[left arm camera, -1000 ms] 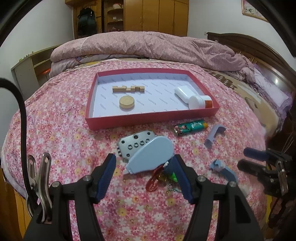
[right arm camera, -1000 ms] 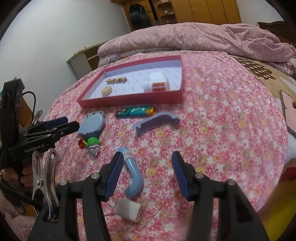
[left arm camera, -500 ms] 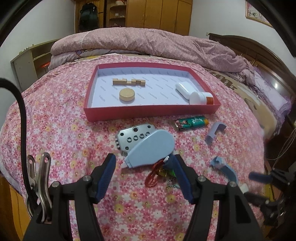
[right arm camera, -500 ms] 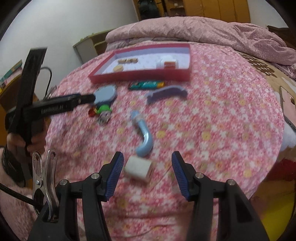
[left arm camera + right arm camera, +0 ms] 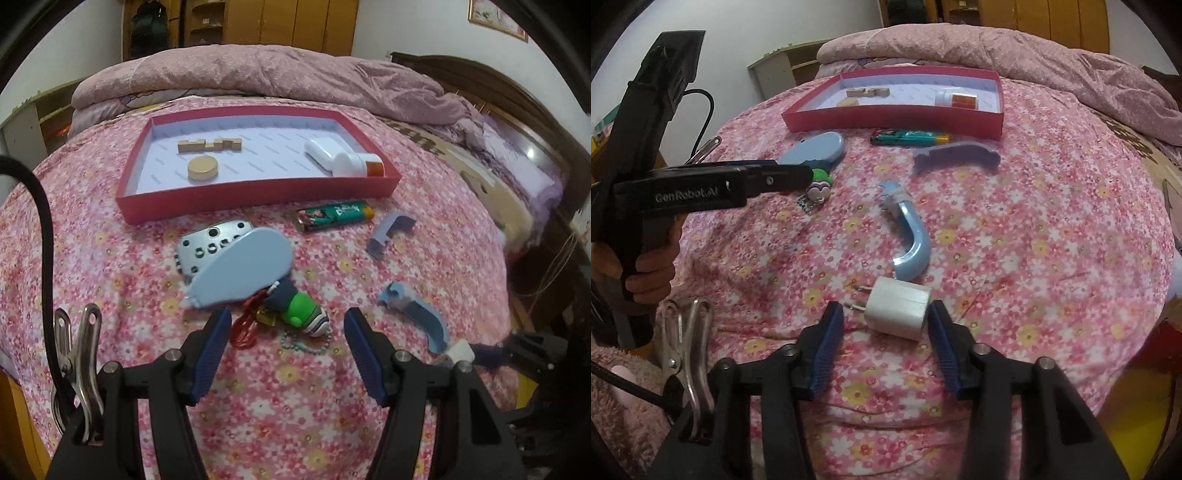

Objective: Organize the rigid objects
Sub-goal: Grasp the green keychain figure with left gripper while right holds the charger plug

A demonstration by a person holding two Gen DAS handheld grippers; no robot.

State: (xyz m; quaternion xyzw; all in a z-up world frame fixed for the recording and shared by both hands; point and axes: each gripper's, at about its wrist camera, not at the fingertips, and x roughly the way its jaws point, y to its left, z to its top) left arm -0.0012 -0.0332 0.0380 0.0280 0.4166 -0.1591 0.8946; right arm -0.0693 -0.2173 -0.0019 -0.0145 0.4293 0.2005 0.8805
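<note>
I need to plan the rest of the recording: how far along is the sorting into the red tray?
Done: the red tray holds a wooden puzzle piece, a wooden disc and two white containers. In hand: nothing yet; the open right claw straddles the white charger plug, and the left claw is open near the keychain. Left: lighter, tape dispenser, metal plate, two blue handles.

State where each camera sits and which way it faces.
Left wrist: on the open left gripper, facing across the bed at the keychain toy and red tray.
Right wrist: on the open right gripper, straddling the white charger; the person's left hand shows.
Shared: tray, lighter, blue curved piece.
</note>
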